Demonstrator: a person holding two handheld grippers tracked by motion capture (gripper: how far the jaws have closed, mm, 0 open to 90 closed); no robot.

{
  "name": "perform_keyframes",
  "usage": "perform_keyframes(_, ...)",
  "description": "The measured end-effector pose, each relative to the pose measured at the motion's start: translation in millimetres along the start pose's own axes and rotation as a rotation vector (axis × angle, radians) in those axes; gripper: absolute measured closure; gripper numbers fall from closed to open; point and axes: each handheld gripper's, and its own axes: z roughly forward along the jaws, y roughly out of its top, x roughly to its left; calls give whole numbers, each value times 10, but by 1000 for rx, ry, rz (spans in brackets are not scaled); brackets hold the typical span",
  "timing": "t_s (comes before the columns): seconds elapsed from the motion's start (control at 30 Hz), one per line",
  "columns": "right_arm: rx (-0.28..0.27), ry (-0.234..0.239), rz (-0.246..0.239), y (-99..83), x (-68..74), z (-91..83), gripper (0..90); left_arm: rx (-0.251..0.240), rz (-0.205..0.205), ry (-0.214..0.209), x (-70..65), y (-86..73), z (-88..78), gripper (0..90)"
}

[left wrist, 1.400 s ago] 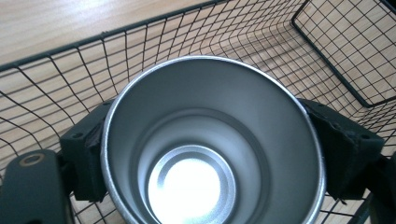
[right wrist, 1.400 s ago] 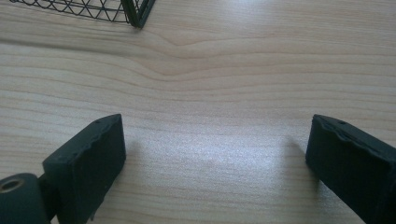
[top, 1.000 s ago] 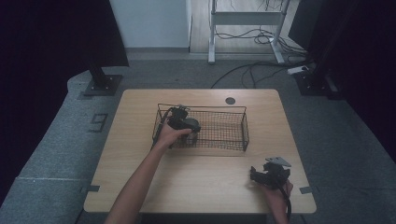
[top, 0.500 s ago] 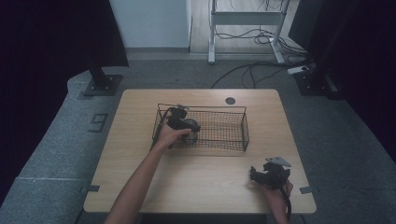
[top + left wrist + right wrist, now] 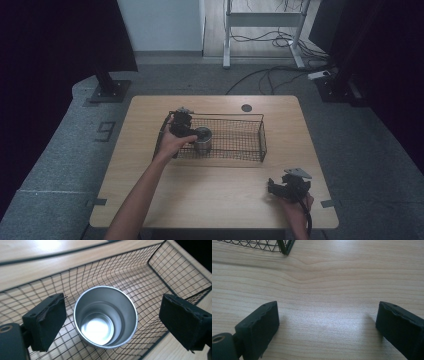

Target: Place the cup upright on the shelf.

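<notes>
Wooden tabletop (image 5: pixel 220 180) carries a black wire basket (image 5: pixel 235 137), and inside the basket's left end stands a steel cup (image 5: pixel 202 140), upright and empty. The left tool (image 5: pixel 112 320) hangs over it, released, its jaws wide on either side of the rim and touching nothing. The step in hand looks like either gripping or having let go of the cup; to do it well, keep the jaws level and clear of the mesh. The right tool (image 5: pixel 287 186) rests released on bare wood near the front edge.
</notes>
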Motion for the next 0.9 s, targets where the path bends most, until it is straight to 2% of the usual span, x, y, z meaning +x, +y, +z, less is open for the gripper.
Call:
perform_keyframes(0.13, 0, 0, 0, 0, 0, 0, 49, -16, 20, -2, -25, -22, -126, 87)
perform_keyframes(0.17, 0, 0, 0, 0, 0, 0, 49, -26, 46, -7, -54, -77, -221, 87)
perform_keyframes(0.2, 0, 0, 0, 0, 0, 0, 48, -26, 46, -7, -54, -77, -221, 92)
perform_keyframes(0.3, 0, 0, 0, 0, 0, 0, 48, -45, 81, -9, -108, -238, -356, 98)
perform_keyframes(0.33, 0, 0, 0, 0, 0, 0, 48, -45, 81, -9, -108, -238, -356, 98)
perform_keyframes(0.47, 1, 0, -1, 1, -1, -1, 49, -69, 84, -22, -130, -411, -479, 98)
perform_keyframes(0.5, 1, 0, 2, 2, 1, 0, 49, -77, 91, -22, -138, -496, -540, 98)
perform_keyframes(0.6, 1, -1, 4, 2, 2, 0, 49, -86, 94, -35, -147, -584, -597, 98)
perform_keyframes(0.63, 1, 0, 2, 2, 1, -1, 49, -93, 99, -42, -156, -667, -638, 98)
perform_keyframes(0.7, 2, 0, 2, 2, 1, -2, 48, -97, 95, -45, -157, -713, -659, 99)
perform_keyframes(0.83, 1, 0, 2, 1, 1, -1, 49, -108, 95, -48, -166, -915, -721, 106)
perform_keyframes(0.87, 2, 0, 2, 1, 1, -2, 49, -107, 97, -49, -175, -1017, -746, 106)
perform_keyframes(0.9, 1, 0, 2, 1, 1, -1, 49, -107, 97, -49, -175, -1017, -746, 106)
